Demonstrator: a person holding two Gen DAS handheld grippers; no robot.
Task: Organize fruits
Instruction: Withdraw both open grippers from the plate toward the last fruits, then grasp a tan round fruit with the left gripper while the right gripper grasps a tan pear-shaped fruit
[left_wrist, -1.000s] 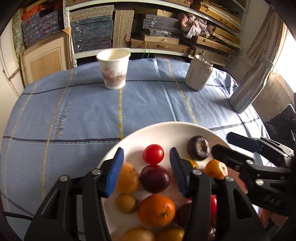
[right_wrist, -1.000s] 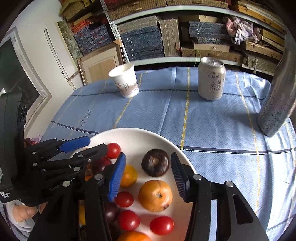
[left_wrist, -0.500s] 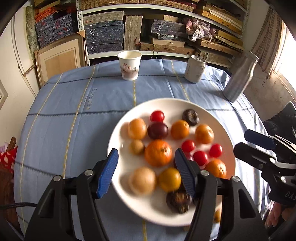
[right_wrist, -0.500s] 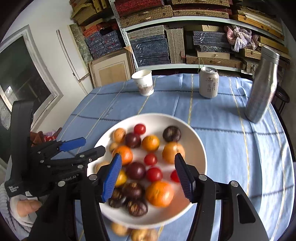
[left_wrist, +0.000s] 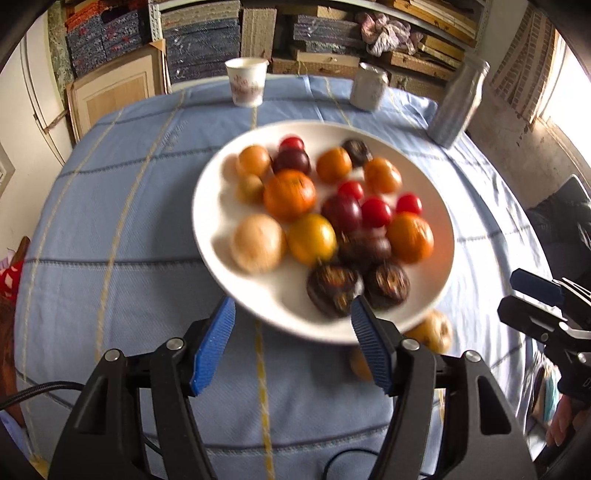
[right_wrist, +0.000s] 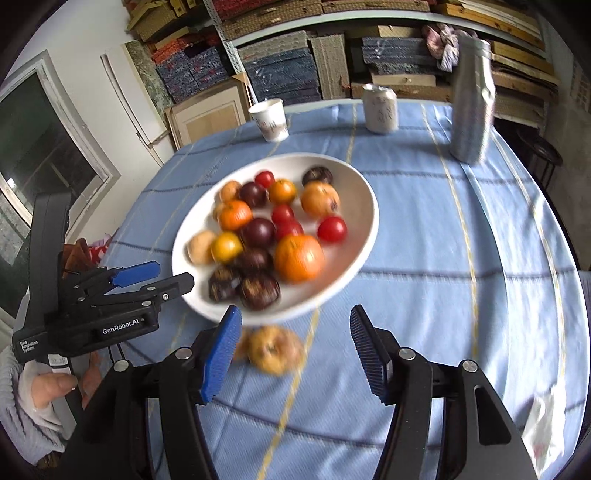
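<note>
plate: white plate (left_wrist: 221, 280) mid-desk, already piled with oranges, tomatoes, dark plums

stragglers: two tan fruits (right_wrist: 273, 349) on the cloth just off its near rim, looks like what's left

left gripper (left_wrist: 291, 339): my jaws apart, nothing in them

right gripper (right_wrist: 295, 343): same, gaping over the loose fruit, not touching

progress: nearly done I'd say

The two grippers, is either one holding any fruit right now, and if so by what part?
Nothing is held. The left gripper and right gripper stand open and empty above the tablecloth.
</note>
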